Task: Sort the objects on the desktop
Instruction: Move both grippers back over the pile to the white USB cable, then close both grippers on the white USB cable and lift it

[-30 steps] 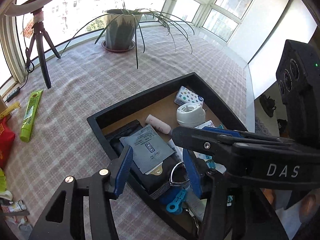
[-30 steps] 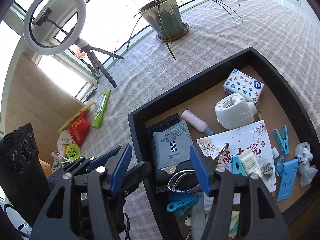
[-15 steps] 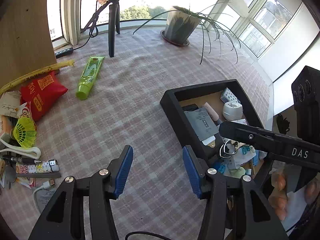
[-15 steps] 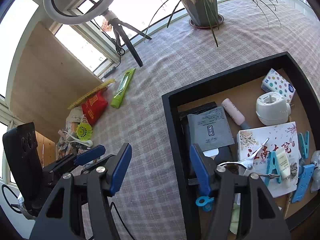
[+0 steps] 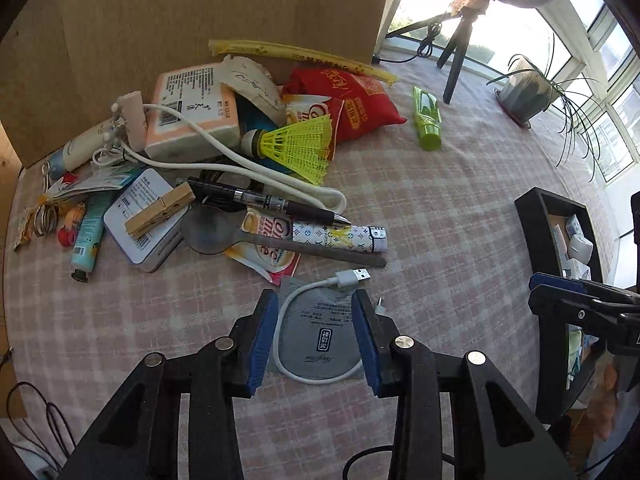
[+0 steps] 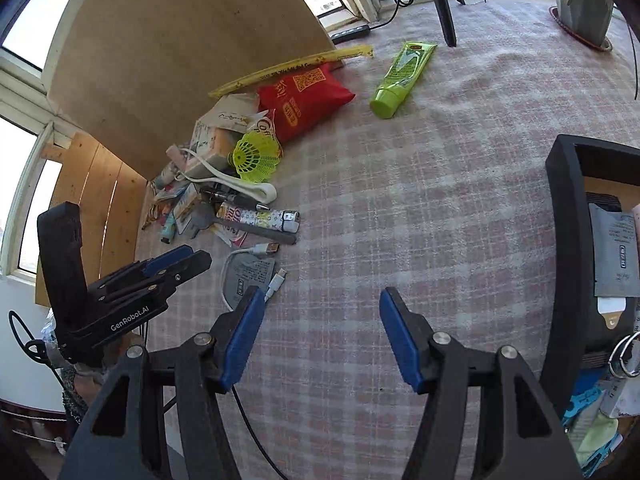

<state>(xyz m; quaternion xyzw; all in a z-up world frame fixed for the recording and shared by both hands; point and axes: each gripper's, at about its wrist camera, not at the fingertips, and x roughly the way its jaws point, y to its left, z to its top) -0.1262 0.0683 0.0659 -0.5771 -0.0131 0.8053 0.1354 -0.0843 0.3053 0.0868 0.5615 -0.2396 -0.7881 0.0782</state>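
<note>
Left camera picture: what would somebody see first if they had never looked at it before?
Probably the bright yellow shuttlecock, in the messy pile by the brown board, next to a red bag. Nearer, the open left gripper hangs over a grey packet with a white cable looped on it.

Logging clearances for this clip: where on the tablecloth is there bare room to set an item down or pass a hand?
The widest bare stretch of tablecloth runs between the green tube, the patterned lighter and the black tray. It is crowded along the wooden board, from the red pouch to the tin, and inside the tray.
</note>
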